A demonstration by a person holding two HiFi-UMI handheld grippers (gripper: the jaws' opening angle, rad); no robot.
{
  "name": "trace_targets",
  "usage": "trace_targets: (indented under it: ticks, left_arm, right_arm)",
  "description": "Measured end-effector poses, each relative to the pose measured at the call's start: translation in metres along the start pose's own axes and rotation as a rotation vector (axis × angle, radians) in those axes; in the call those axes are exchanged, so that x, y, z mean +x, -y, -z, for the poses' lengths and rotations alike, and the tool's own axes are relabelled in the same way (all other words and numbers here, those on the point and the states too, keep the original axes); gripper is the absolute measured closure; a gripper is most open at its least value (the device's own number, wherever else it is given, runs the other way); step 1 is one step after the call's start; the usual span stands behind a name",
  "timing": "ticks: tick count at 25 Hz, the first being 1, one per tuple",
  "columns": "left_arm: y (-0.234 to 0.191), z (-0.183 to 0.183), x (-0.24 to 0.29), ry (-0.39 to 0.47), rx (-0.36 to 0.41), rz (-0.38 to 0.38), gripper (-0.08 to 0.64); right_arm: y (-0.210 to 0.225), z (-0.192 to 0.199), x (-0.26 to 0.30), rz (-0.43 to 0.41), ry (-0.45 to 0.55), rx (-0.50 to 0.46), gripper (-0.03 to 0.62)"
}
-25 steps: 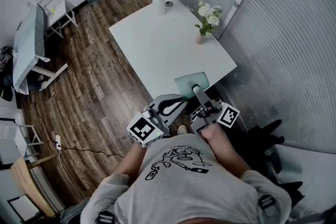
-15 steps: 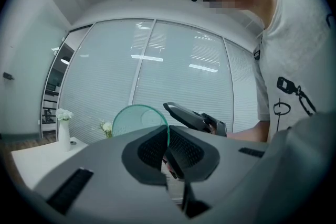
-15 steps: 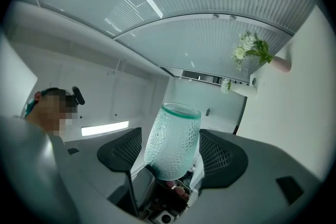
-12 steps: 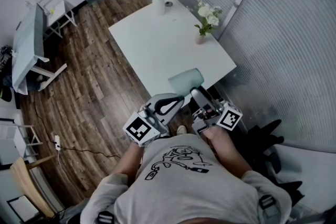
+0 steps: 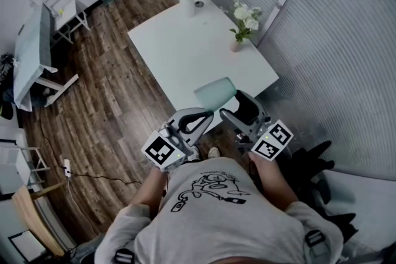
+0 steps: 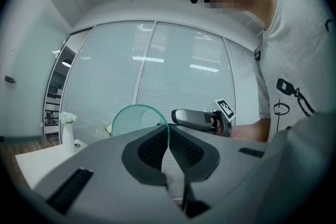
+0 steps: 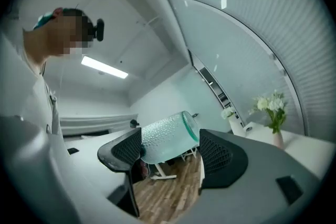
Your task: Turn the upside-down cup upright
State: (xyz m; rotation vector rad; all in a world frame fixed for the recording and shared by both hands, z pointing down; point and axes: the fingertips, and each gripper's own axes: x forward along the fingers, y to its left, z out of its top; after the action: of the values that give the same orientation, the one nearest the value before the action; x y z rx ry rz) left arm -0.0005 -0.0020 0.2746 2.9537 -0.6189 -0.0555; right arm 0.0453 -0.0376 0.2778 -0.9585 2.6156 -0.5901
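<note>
Cup (image 5: 215, 93) lifted off the desk (image 5: 185, 52) and tipped onto its side, no longer upside down | left claw (image 6: 168, 134) pinches its rim tight | right claw (image 7: 170, 147) rolled over, apart beside it | halfway there, I think

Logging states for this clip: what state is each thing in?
Cup: in the air, tipped sideways.
Left gripper: shut on cup's rim.
Right gripper: open, jaws either side of cup.
Vases: both upright.
</note>
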Motion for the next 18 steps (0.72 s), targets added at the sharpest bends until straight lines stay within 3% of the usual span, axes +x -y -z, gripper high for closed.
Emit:
trace_targets:
  ticks: [8,15,18]
  left_arm:
    - [-0.005,0.007,-0.002,-0.025,-0.005,-0.006,0.549]
    - [-0.010,0.010,0.001,-0.036,-0.002,-0.005,0.549]
    - [-0.010,0.010,0.001,-0.038,0.000,-0.003,0.549]
  right_arm:
    - [-0.015,-0.001,0.008,0.038,-0.144,-0.508,0.252]
    - [-0.010,0.012,0.009,0.066,-0.353,-0.899,0.252]
    - [-0.013,0.014,0.010,0.084,-0.398,-1.061,0.252]
